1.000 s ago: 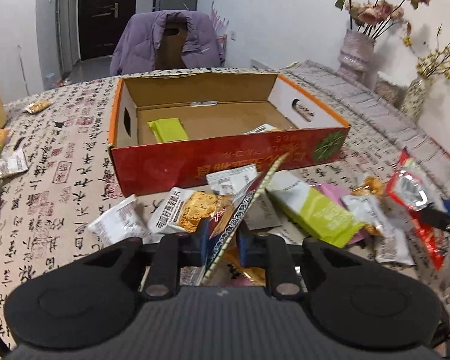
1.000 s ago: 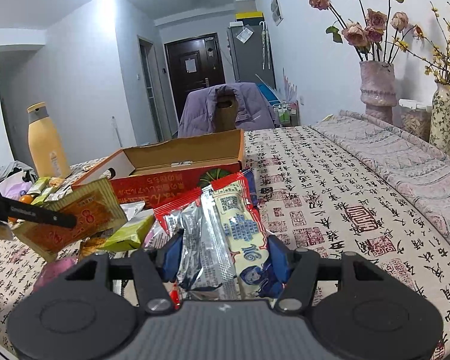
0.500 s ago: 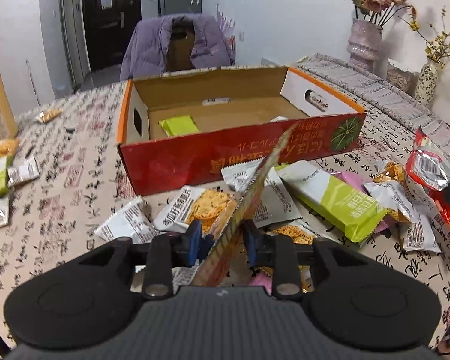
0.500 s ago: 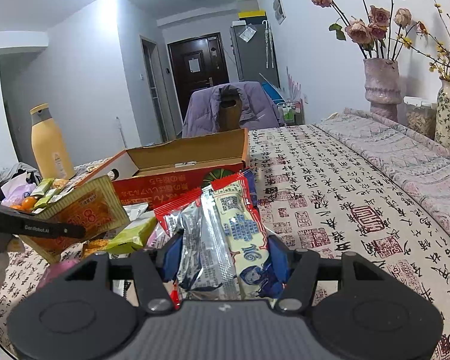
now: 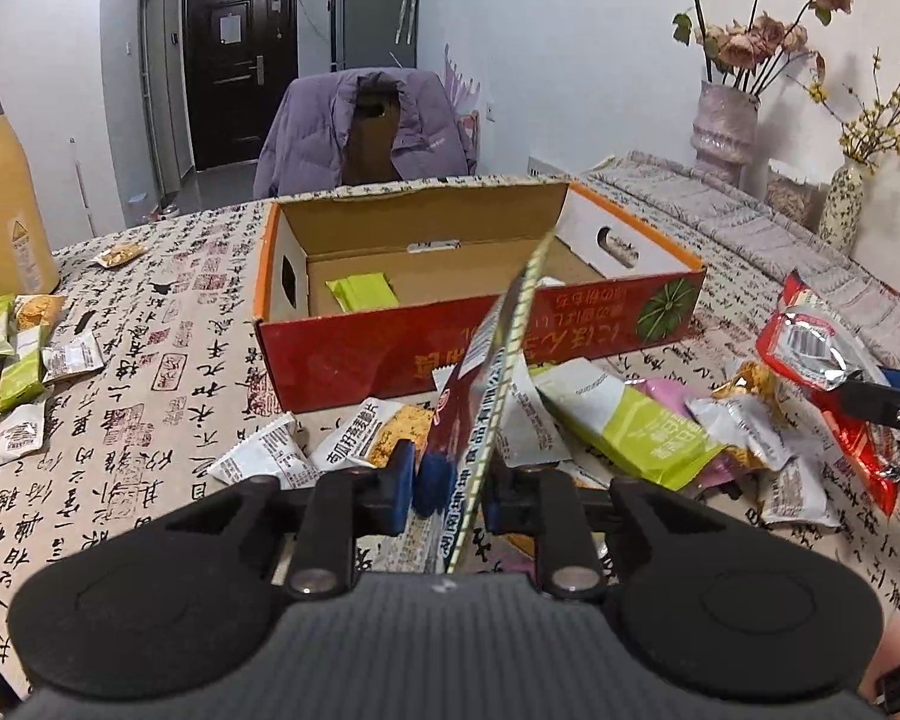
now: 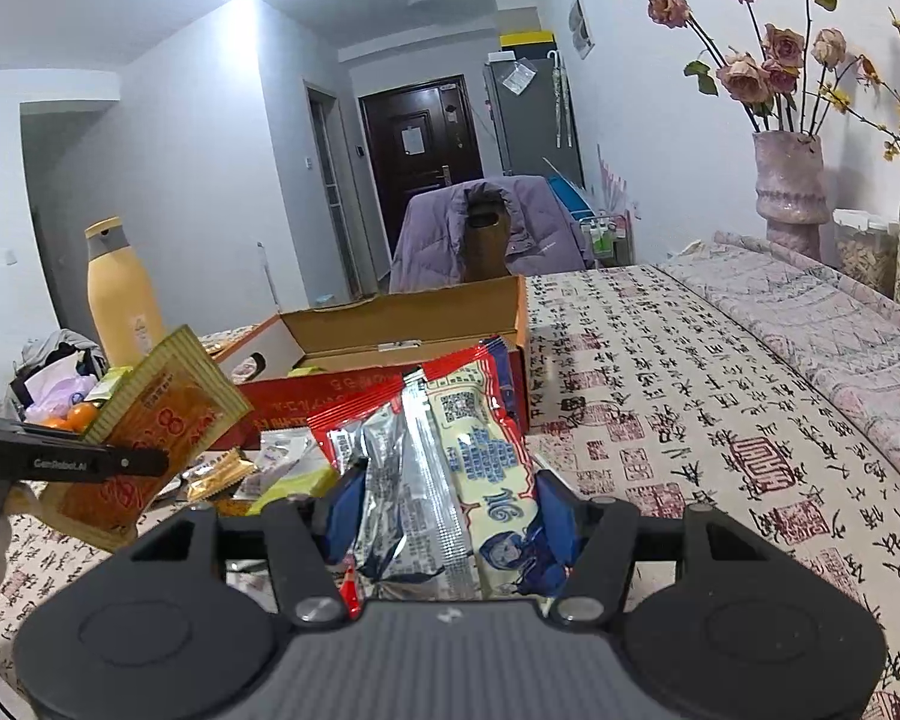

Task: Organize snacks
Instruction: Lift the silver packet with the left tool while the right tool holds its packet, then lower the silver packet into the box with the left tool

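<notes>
left gripper (image 5: 450, 489): we have it clamped nearly shut on a flat orange packet (image 5: 498, 396), held edge-on and tilted right. Its jaws have just been closing, with the packet between them.
orange packet: lifted off the table; in the left view its top corner lines up with the box's near wall. In the right view (image 6: 150, 438) we see its face and crimped yellow edges.
right gripper (image 6: 444, 510): about half open, pads pressing both sides of a red bag (image 6: 450, 456) with silver and cream panels; the bag sticks up and forward.
box (image 5: 480, 336): open cardboard, red front, orange rim. Inside we see one green packet (image 5: 363, 292) on the left floor and a white one at the right, mostly hidden. The rest of the floor is bare.
pile: loose packets just in front of the box's near wall, among them a green-white bar (image 5: 630, 420), white packets (image 5: 270, 462) and a pink one, partly overlapping.
table (image 5: 150, 360): printed cloth; open stretch left of the box up to more packets at the left edge (image 5: 18, 372). In the right view, the cloth right of the box (image 6: 690, 420) is clear up to a quilted strip.
edges: yellow bottle (image 5: 0, 192) at far left; vases (image 6: 792, 186) at far right; chair with purple jacket (image 5: 366, 126) behind the box.
</notes>
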Demonstrator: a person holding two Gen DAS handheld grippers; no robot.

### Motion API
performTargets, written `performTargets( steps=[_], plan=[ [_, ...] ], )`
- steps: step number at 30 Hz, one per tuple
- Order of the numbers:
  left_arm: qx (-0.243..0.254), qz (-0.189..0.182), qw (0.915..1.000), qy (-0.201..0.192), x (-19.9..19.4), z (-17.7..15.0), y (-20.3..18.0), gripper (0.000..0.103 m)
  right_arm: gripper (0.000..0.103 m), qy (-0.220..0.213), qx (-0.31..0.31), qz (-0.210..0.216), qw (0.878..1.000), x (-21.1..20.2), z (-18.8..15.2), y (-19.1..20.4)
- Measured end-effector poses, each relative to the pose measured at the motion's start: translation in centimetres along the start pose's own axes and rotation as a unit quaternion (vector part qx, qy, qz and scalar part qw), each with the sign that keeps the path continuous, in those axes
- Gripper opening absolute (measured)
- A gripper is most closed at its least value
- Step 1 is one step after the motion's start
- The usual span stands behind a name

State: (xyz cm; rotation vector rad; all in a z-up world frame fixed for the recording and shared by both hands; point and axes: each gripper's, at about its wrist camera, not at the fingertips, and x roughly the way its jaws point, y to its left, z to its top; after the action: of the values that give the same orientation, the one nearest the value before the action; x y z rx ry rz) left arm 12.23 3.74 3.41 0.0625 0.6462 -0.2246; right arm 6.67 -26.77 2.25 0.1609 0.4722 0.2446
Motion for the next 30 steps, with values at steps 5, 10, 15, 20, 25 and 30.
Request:
performTargets(
  steps=[5, 10, 15, 20, 25, 30],
  plan=[
    [-0.004, 0.005, 0.9998, -0.020, -1.2, 0.5, -0.3, 0.017, 0.059, -0.007, -0.004, 0.008, 1.000, 0.1, 0.5, 0.2],
    [-0.010, 0.007, 0.9992, -0.037, -2.1, 1.4, -0.5, 0.016, 0.059, -0.012, -0.007, 0.015, 1.000, 0.4, 1.1, 0.4],
    [-0.021, 0.007, 0.9983, -0.055, -2.8, 2.7, -0.7, 0.016, 0.059, -0.019, -0.008, 0.020, 1.000, 0.8, 2.0, 0.6],
    [-0.030, 0.004, 0.9963, -0.080, -3.5, 4.6, -0.8, 0.016, 0.059, -0.031, -0.012, 0.026, 0.999, 1.5, 3.6, 0.8],
    [-0.041, 0.004, 0.9942, -0.099, -3.5, 6.9, -0.7, 0.016, 0.059, -0.040, -0.015, 0.029, 0.999, 3.0, 5.5, 1.2],
    [-0.055, 0.002, 0.9924, -0.110, -2.4, 9.2, -0.5, 0.016, 0.059, -0.044, -0.017, 0.032, 0.998, 5.3, 7.6, 1.6]
  ],
)
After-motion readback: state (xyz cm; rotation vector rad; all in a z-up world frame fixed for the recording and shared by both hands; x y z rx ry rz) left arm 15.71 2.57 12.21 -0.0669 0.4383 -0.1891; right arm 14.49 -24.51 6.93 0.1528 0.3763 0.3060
